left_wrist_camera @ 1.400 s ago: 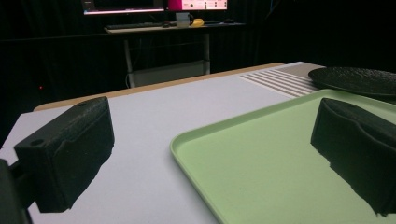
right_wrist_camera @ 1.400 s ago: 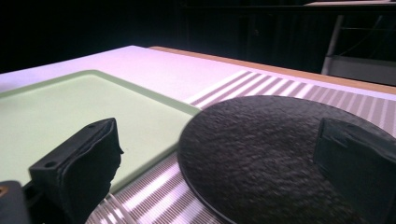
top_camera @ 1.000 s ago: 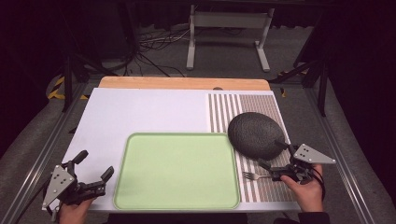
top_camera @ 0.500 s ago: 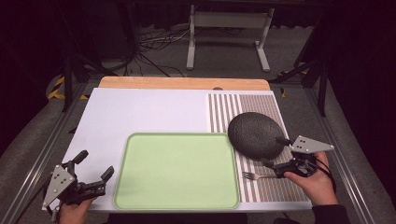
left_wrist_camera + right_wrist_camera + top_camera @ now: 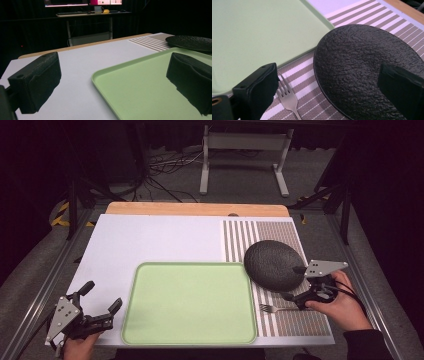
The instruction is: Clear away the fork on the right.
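Fork [image 5: 274, 308] beside black plate [image 5: 273, 265], striped mat [image 5: 300, 325]

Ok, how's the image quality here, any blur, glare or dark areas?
High view: table evenly lit, surroundings dark, slightly soft. Left gripper view: tray sharp, background nearly black apart from a bright screen strip. Right gripper view: plate and fork crisp, no glare.

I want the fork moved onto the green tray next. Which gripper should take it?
Probably the right gripper. It hangs open beside the fork on the striped mat, next to the black plate. The left gripper sits open at the green tray's far side from the fork.
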